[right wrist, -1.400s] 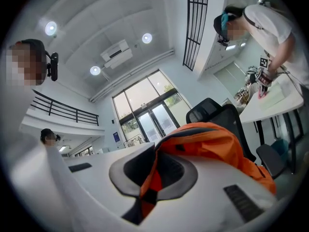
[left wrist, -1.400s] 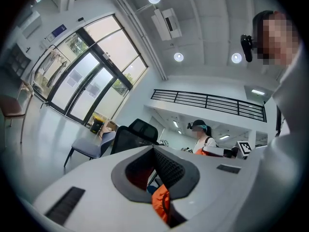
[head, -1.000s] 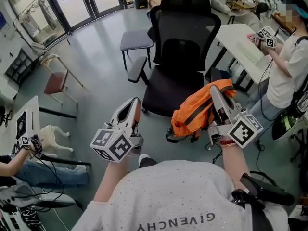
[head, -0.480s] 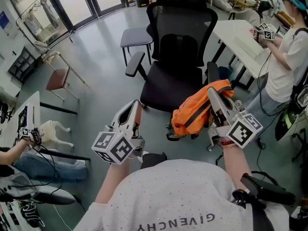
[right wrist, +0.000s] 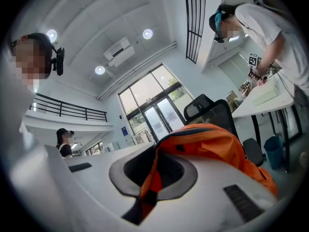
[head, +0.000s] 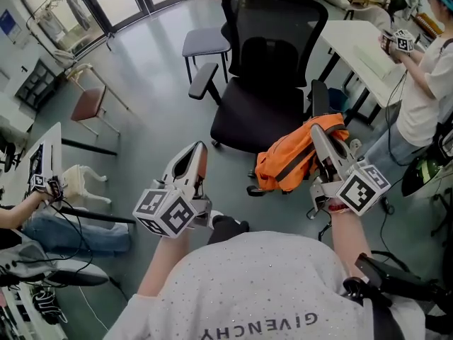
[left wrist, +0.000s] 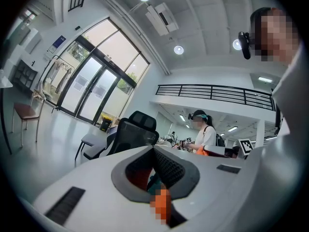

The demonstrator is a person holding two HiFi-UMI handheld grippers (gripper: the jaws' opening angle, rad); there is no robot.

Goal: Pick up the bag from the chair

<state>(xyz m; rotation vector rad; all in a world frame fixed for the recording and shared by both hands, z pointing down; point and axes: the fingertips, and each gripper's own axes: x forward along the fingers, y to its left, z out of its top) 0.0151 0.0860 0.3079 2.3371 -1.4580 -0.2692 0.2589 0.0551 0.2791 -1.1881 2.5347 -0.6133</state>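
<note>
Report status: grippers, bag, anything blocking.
Right gripper shut on orange fabric bag, lifted clear of black mesh office chair. Left gripper shut, empty. Nothing blocking.

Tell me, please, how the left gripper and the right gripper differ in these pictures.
The right gripper is shut on the orange bag; the left gripper is shut on nothing. The right gripper sits near the seat of the black chair; the left gripper is over the floor, farther left. Both point forward towards the chair and carry a marker cube.
</note>
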